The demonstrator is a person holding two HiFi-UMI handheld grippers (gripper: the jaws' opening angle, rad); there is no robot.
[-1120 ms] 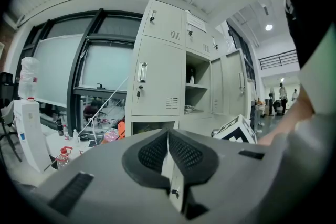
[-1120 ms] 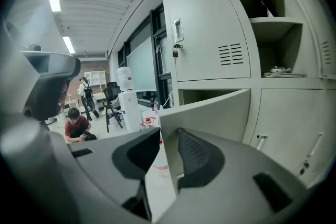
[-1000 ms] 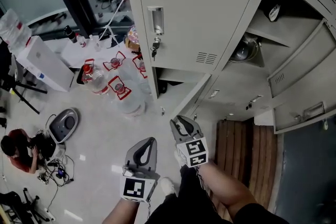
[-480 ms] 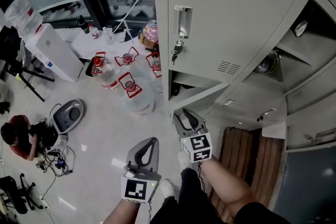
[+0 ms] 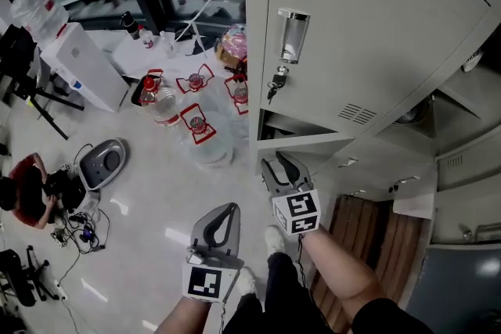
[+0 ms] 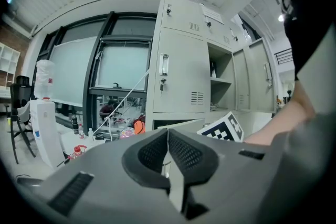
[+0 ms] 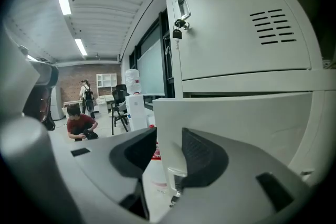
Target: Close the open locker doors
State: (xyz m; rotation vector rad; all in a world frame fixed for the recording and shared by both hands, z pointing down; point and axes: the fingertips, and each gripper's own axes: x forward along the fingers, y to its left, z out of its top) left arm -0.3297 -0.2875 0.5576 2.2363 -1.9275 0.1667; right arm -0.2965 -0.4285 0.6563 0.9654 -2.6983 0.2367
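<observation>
A grey bank of lockers fills the upper right of the head view. The upper door point(image 5: 368, 27) with a handle and hanging keys point(image 5: 275, 80) faces me. Below it a lower locker door point(image 5: 305, 141) stands open, swung out over a dark opening. My right gripper point(image 5: 275, 162) is at that door's free edge. In the right gripper view the door point(image 7: 236, 128) has its edge between the jaws of the right gripper point(image 7: 169, 152), and the jaws are opening. My left gripper point(image 5: 226, 210) hangs lower and further left over the floor, shut and empty point(image 6: 168, 152).
More lockers stand open at the right point(image 5: 462, 113). Several large water bottles point(image 5: 196, 129) and a white dispenser point(image 5: 78, 62) are on the floor to the left of the lockers. A person crouches at the far left point(image 5: 27, 195). Wooden boards point(image 5: 376, 246) lie below the lockers.
The head view has swung left, so the upper door now fills more of the picture. The right gripper has crept up to the lower door's edge. The left gripper has hardly moved.
</observation>
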